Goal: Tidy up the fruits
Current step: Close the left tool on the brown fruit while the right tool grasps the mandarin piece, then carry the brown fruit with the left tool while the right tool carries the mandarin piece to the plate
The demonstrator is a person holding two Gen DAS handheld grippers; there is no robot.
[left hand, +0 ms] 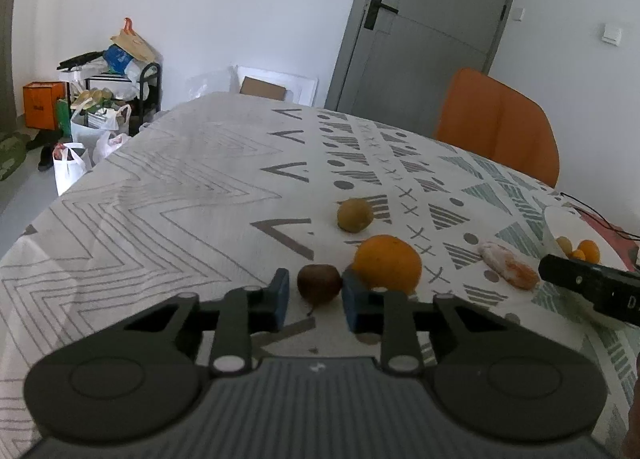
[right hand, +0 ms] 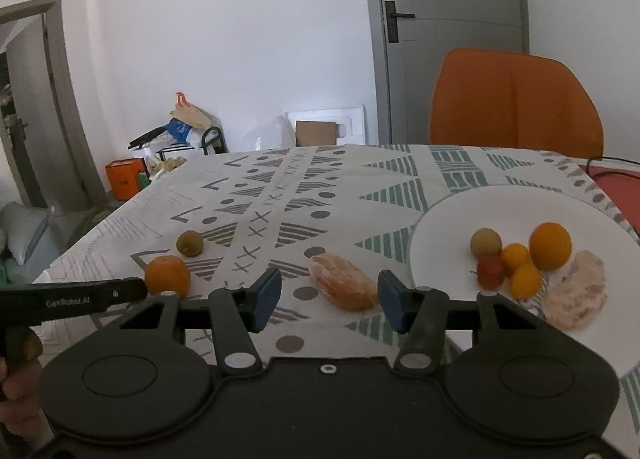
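Observation:
My left gripper (left hand: 315, 293) is open with a small dark brown fruit (left hand: 319, 283) between its blue pads on the patterned tablecloth. An orange (left hand: 387, 263) lies just right of it and a green-brown round fruit (left hand: 354, 215) lies farther off. My right gripper (right hand: 327, 297) is open around a peeled citrus piece (right hand: 345, 286). A white plate (right hand: 452, 219) to its right holds several fruits: an orange (right hand: 550, 245), small oranges, a red one, a brownish one and a peeled piece (right hand: 576, 295). The orange (right hand: 167, 275) and the green-brown fruit (right hand: 189, 243) also show in the right wrist view.
An orange chair (right hand: 514, 103) stands at the table's far side before a grey door (right hand: 448, 31). Bags and a cluttered rack (left hand: 108, 99) stand on the floor beyond the table's left edge. A black cable (left hand: 600, 215) runs by the plate.

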